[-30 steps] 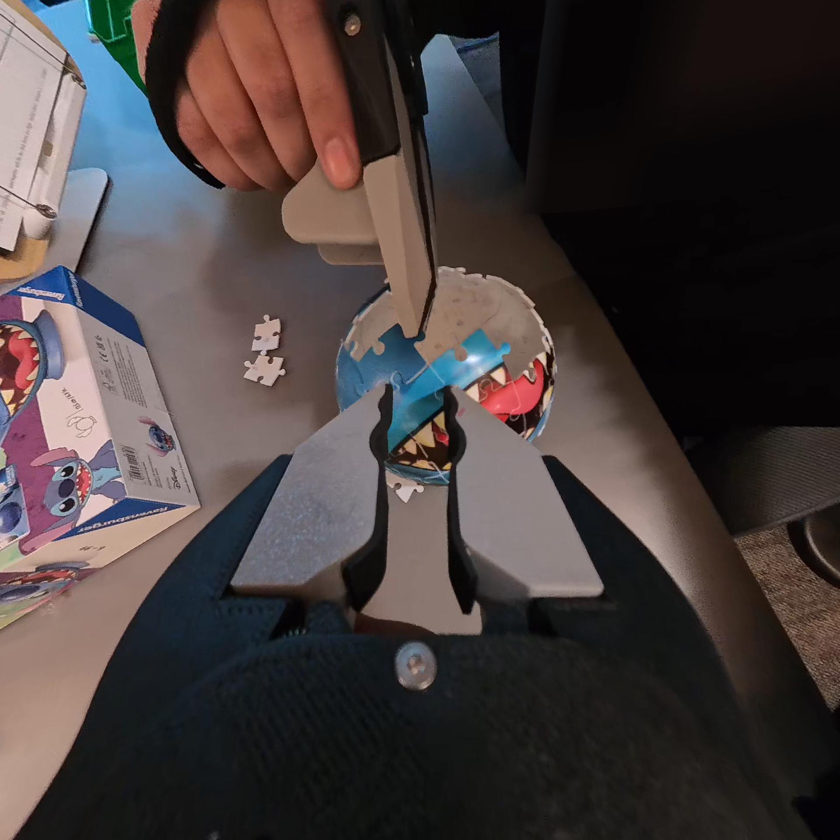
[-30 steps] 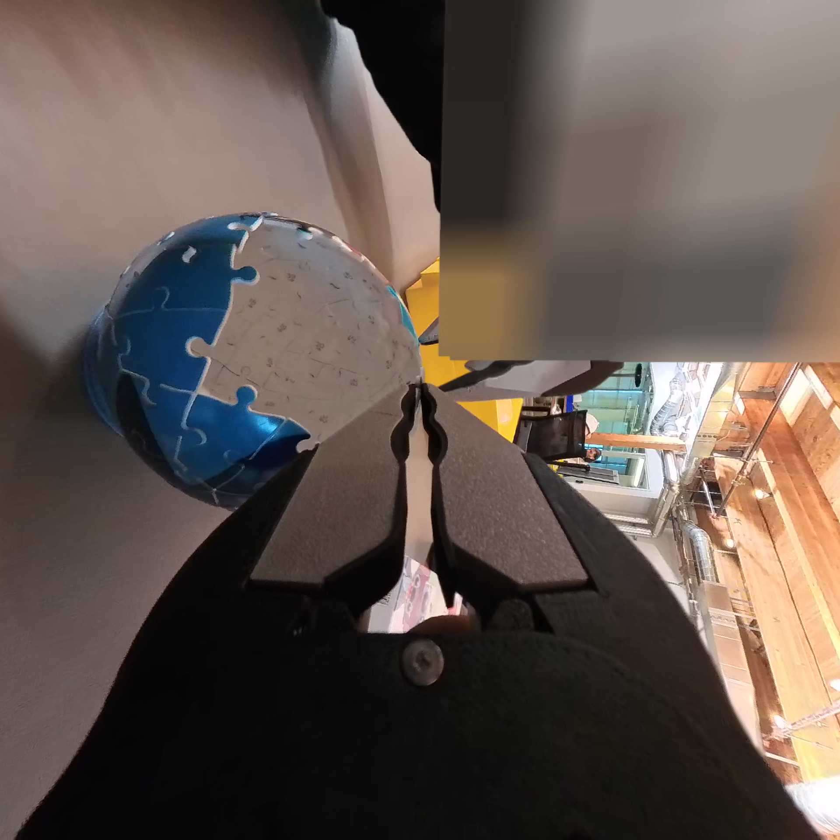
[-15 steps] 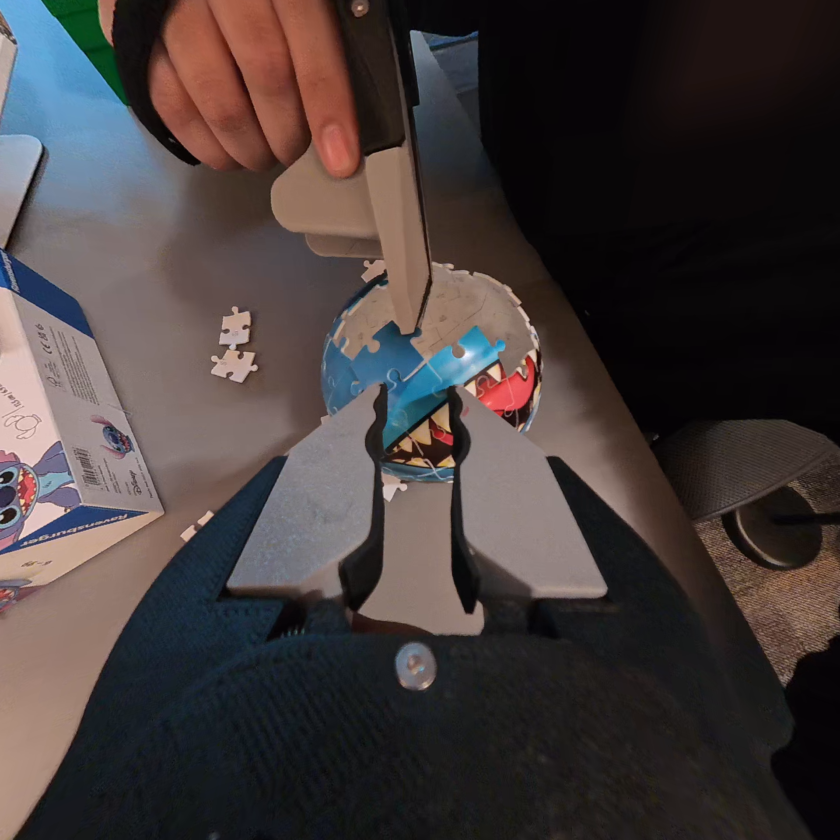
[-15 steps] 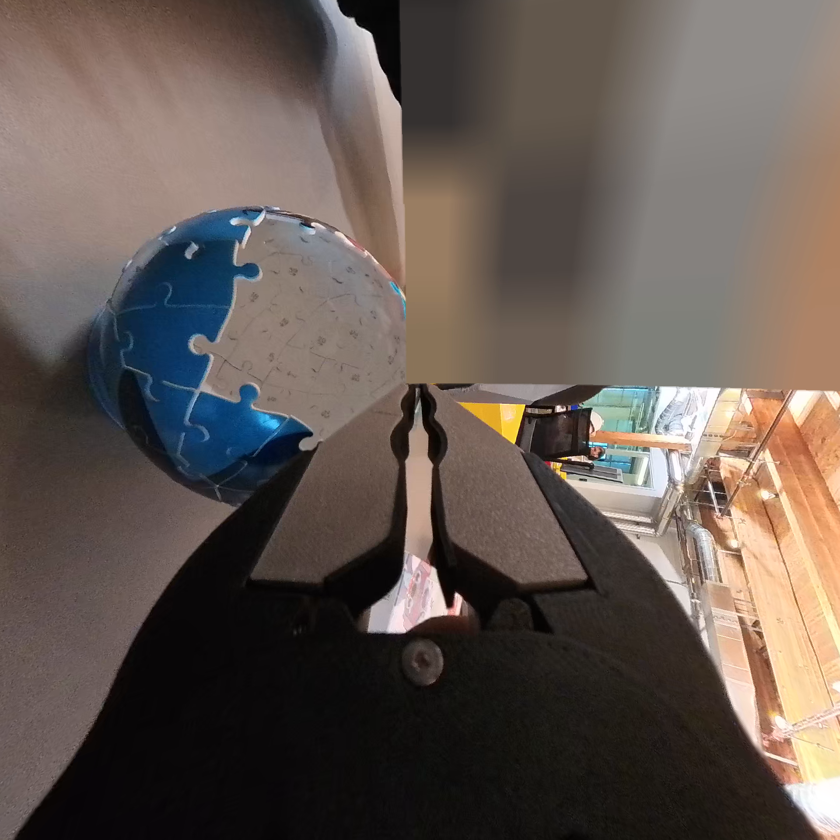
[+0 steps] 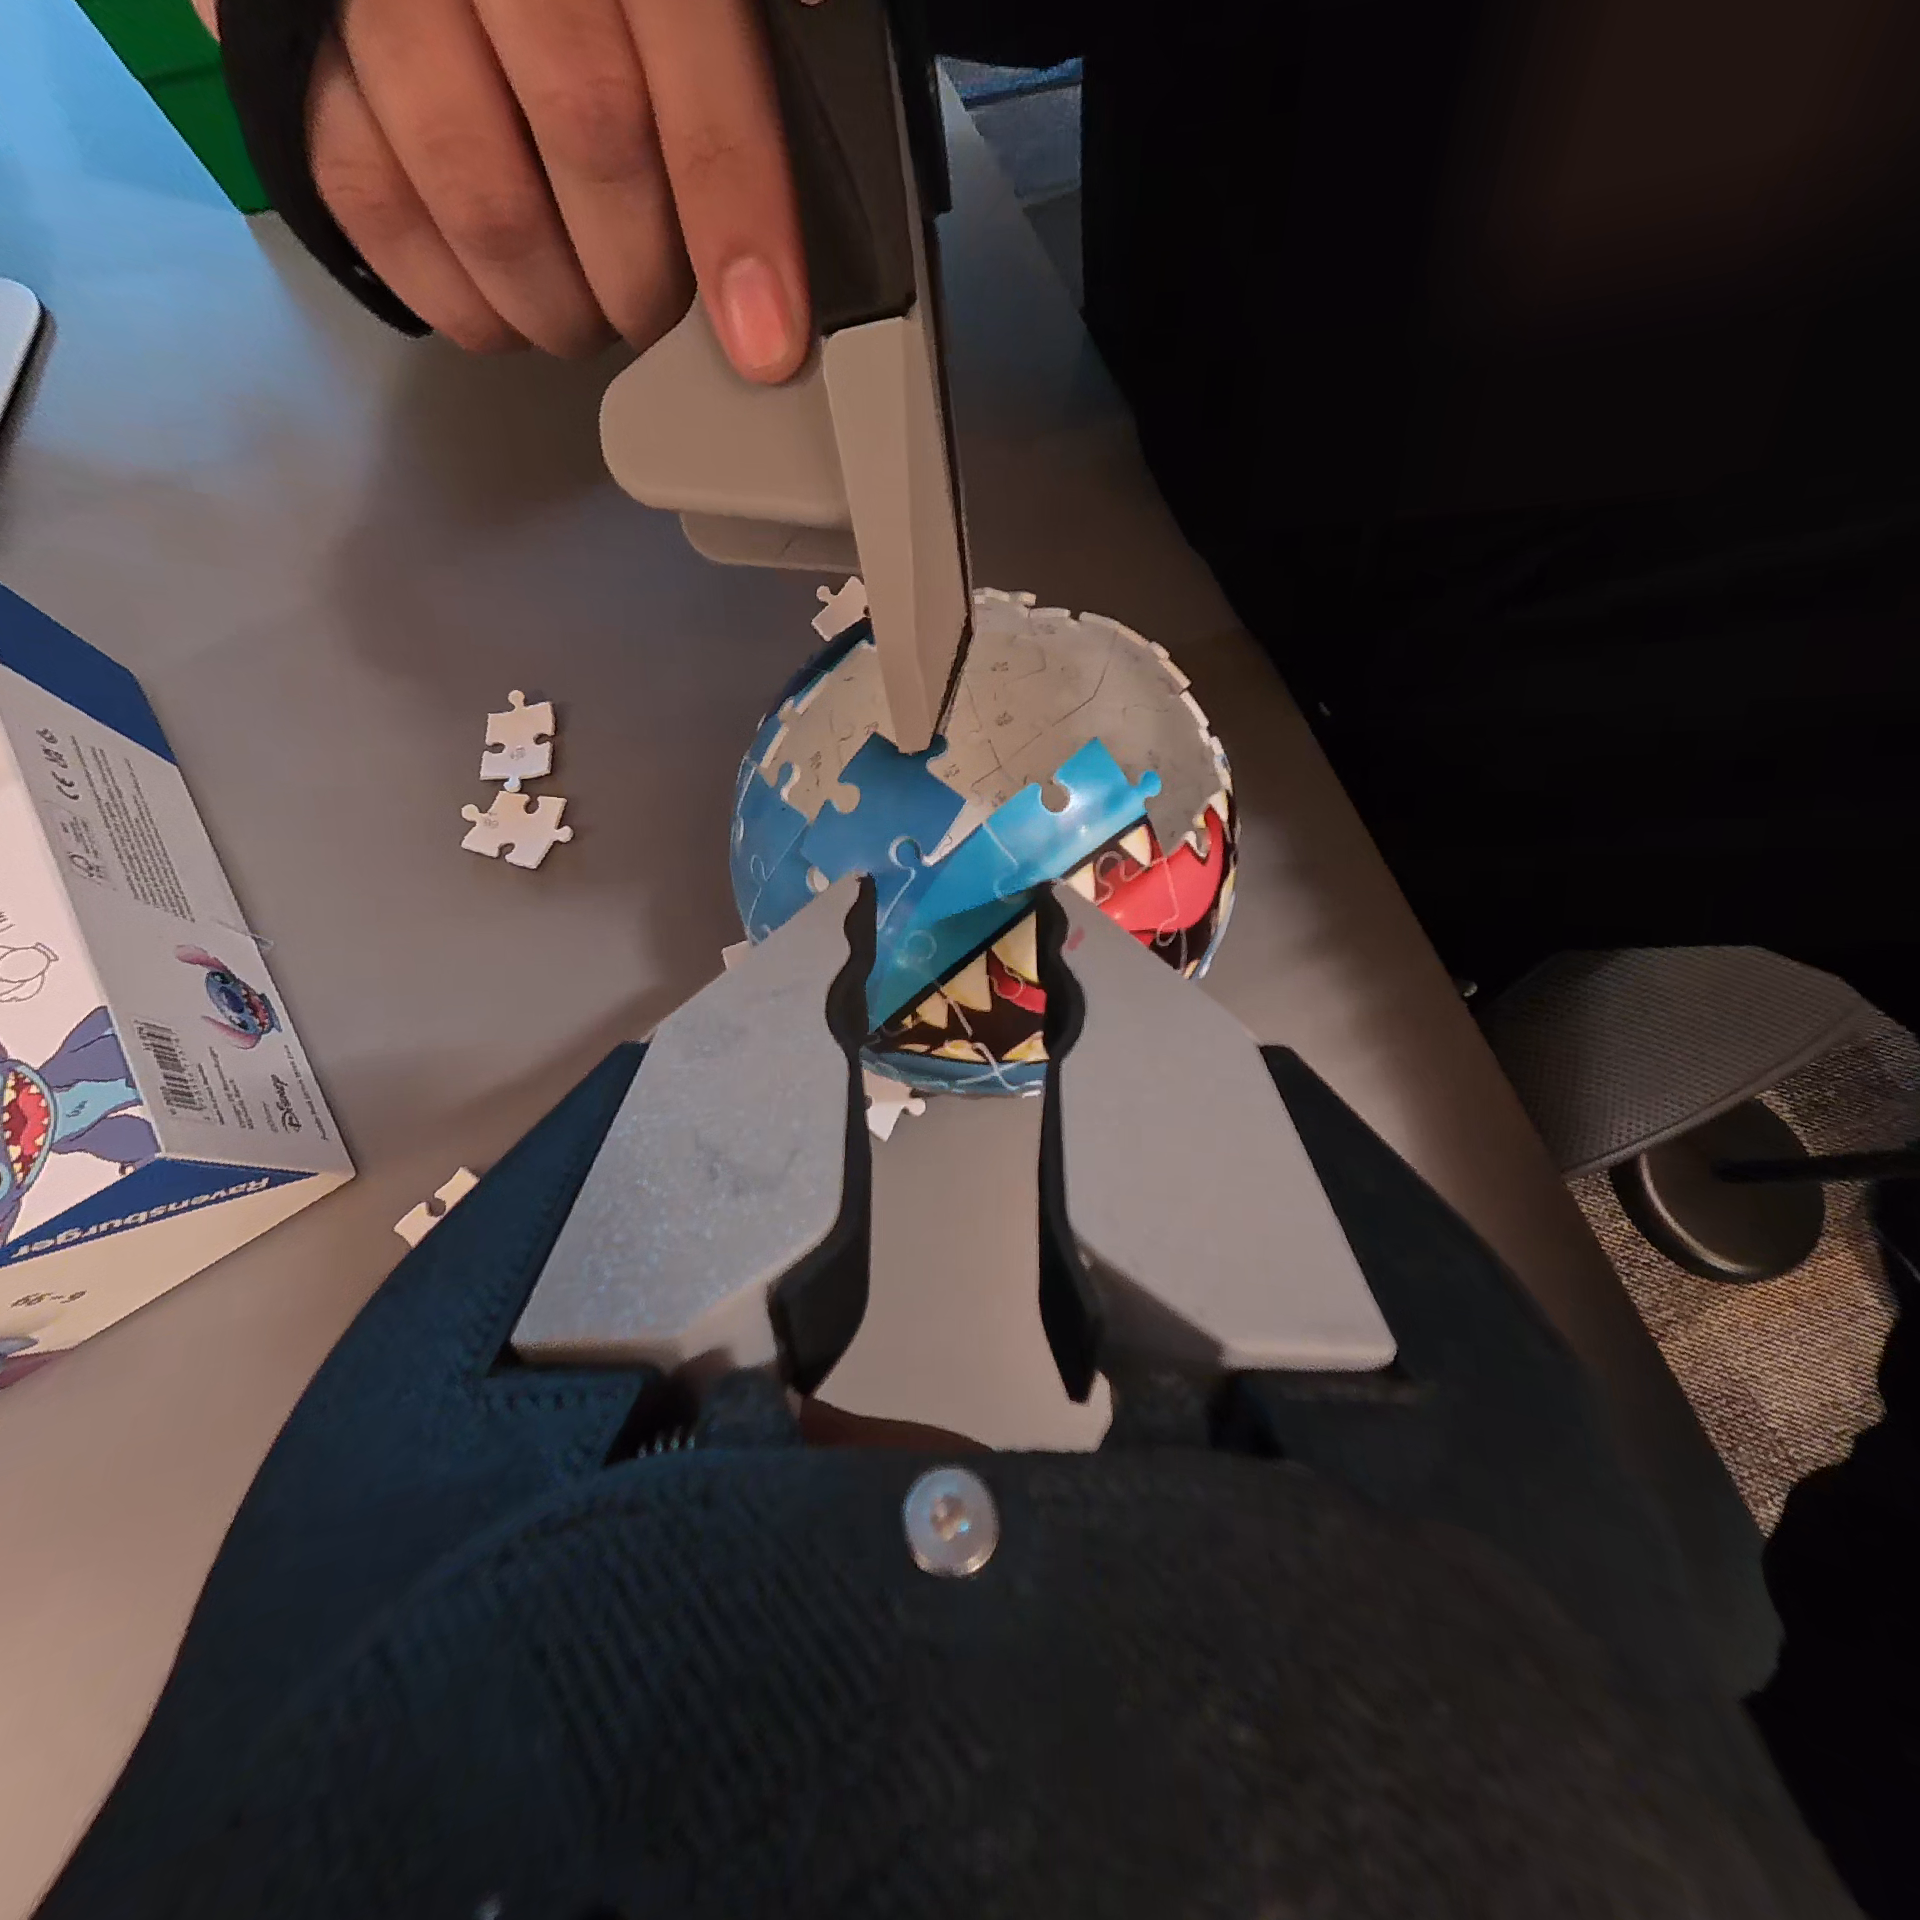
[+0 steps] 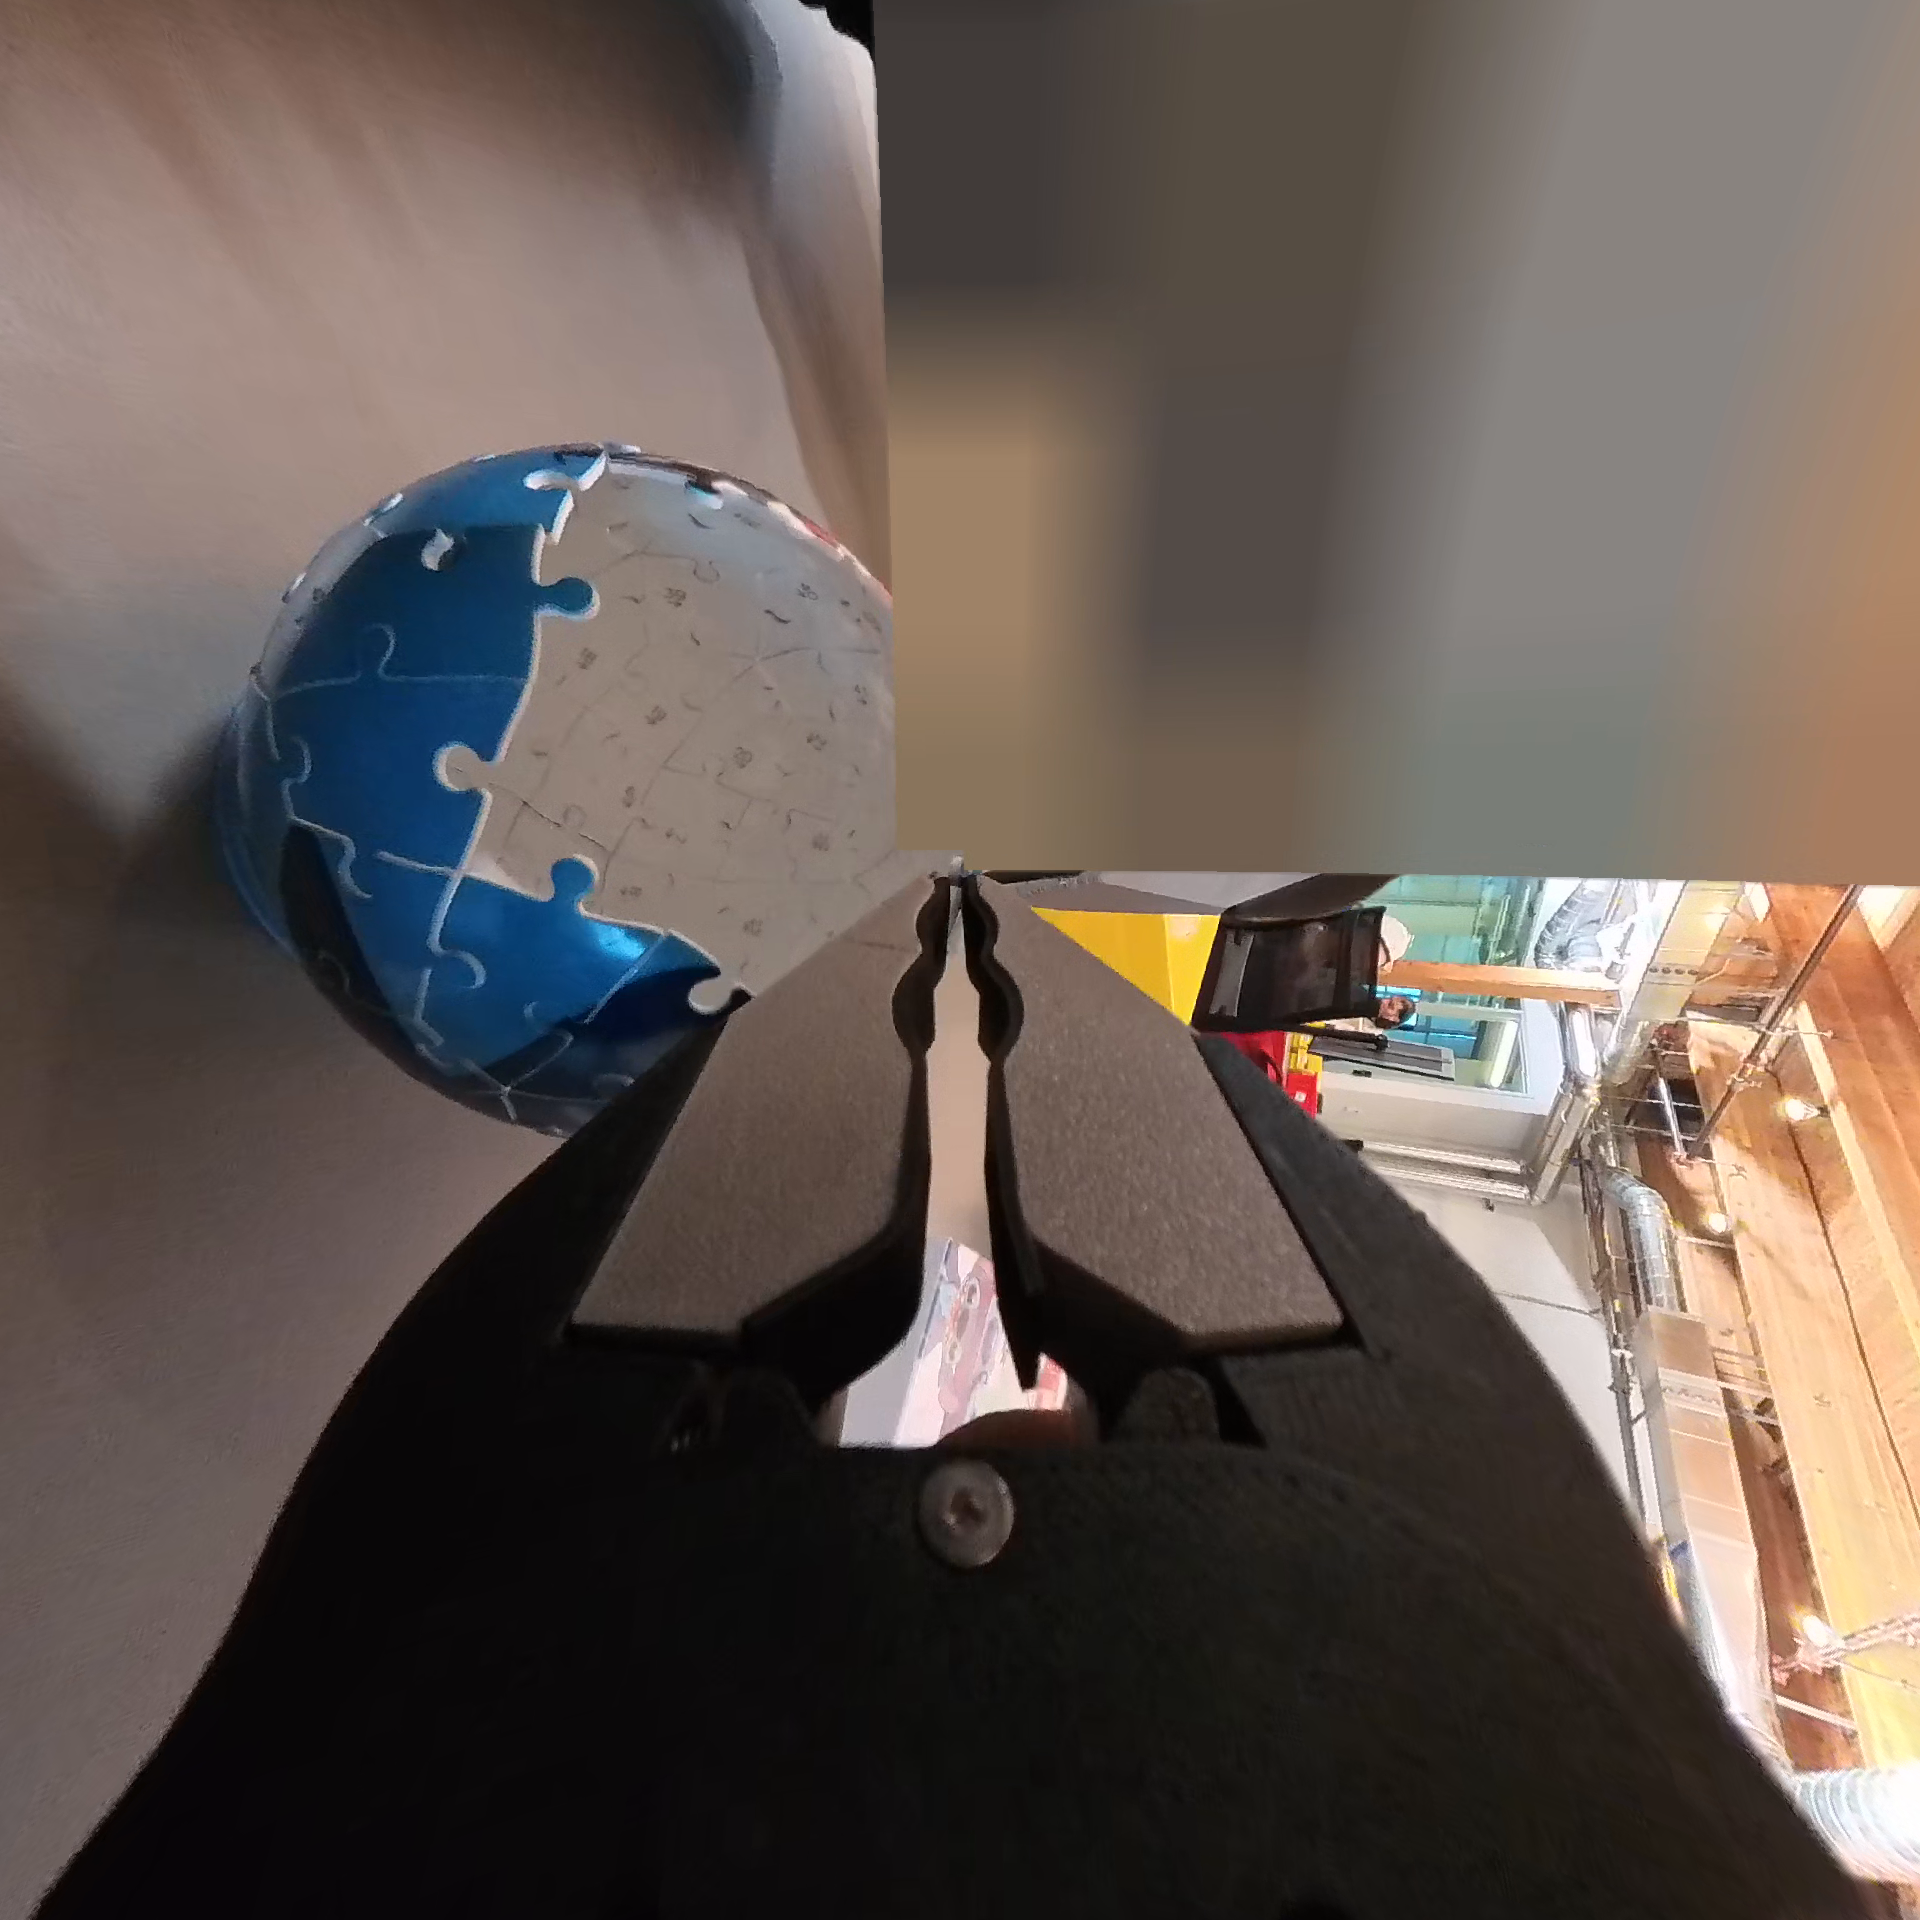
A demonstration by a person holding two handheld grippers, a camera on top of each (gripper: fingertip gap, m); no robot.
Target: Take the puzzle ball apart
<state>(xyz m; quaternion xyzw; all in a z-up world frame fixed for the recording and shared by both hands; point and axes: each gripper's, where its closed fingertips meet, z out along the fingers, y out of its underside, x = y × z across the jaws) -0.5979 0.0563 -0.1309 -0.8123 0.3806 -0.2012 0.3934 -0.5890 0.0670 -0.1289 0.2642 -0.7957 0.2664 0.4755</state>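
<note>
Jaws of the right gripper (image 6: 954, 883) were pinched on a piece at the ball's (image 5: 987, 852) open rim; the left gripper (image 5: 951, 904) was held agape before it. Few pieces (image 5: 516, 790) lay beside the ball; most remained joined.

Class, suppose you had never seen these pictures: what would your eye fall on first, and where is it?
The blue puzzle ball at the table's right edge, its top open to the white inside. The right gripper comes down from above, its fingers shut on a piece at the opening's rim, while the left gripper is open just in front of the ball. Two loose pieces lie to the ball's left, near a box.
</note>
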